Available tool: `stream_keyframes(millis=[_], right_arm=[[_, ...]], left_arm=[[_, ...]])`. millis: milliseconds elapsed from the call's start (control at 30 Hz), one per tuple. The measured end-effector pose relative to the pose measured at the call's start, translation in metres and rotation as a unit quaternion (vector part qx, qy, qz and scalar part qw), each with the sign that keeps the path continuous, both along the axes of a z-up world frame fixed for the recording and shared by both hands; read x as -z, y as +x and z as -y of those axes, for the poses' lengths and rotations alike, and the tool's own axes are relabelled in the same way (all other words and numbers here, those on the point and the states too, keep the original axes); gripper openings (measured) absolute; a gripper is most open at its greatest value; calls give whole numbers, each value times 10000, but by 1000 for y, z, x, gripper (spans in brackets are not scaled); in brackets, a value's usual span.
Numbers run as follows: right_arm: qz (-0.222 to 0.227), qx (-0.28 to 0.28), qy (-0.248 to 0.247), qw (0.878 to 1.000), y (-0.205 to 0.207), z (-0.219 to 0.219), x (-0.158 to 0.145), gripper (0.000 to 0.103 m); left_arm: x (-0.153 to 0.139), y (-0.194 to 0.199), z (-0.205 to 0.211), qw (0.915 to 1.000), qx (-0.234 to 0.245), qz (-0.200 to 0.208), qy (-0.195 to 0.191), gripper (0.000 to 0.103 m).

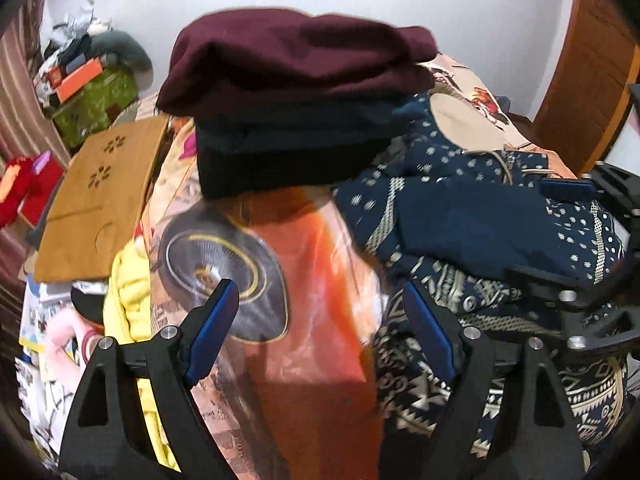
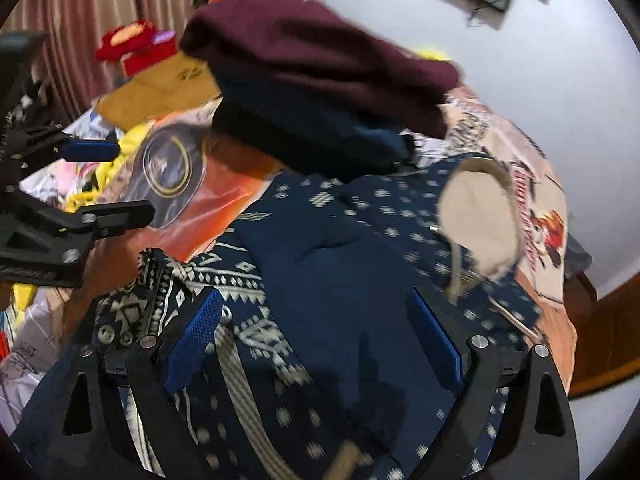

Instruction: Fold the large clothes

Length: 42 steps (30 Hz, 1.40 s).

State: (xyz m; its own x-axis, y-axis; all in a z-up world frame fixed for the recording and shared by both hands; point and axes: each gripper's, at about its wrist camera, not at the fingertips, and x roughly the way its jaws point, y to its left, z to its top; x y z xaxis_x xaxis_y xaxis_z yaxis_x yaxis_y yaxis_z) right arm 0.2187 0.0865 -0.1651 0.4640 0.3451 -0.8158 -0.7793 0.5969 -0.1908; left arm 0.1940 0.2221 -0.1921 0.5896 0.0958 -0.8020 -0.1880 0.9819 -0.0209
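A navy garment with white patterns lies crumpled on the bed, its beige neck lining turned up at the right. My right gripper hovers just over it with jaws wide apart and no cloth pinched between the blue pads. My left gripper is open too, with nothing held, above an orange plastic-wrapped package to the left of the garment. Each gripper shows in the other's view: the right gripper, the left gripper. Behind both stands a stack of folded clothes, maroon over navy over black.
A brown flat board and yellow cloth lie left of the package. The printed bedsheet shows at the far right. Clutter and a green box sit by the striped curtain. A wooden door stands at the right.
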Motion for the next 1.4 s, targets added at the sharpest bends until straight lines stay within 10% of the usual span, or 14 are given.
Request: stream_keyframes(millis=[400,600,1000,1233,1400], right_arm=[[-697,207,-475,9962,37,-23,53,55],[-819,464,14,9956,45,-3,42,12],[86,1289,1810,9749,53,87,-75,11],[453,1933,2342,9517,59,151,-107,11],[428,2337,2469,9395,59,192,-108,11]], left_arm=[[38,-4,4,9980,315,-421,-349,83],[55,3,22,9951,627,-647,-400,83],[58,39,25,9940,308,-670,-811,83],[65,52,24,9965,-421,-688,215,83],[54,46,8,9955,-830,-398,218,83]])
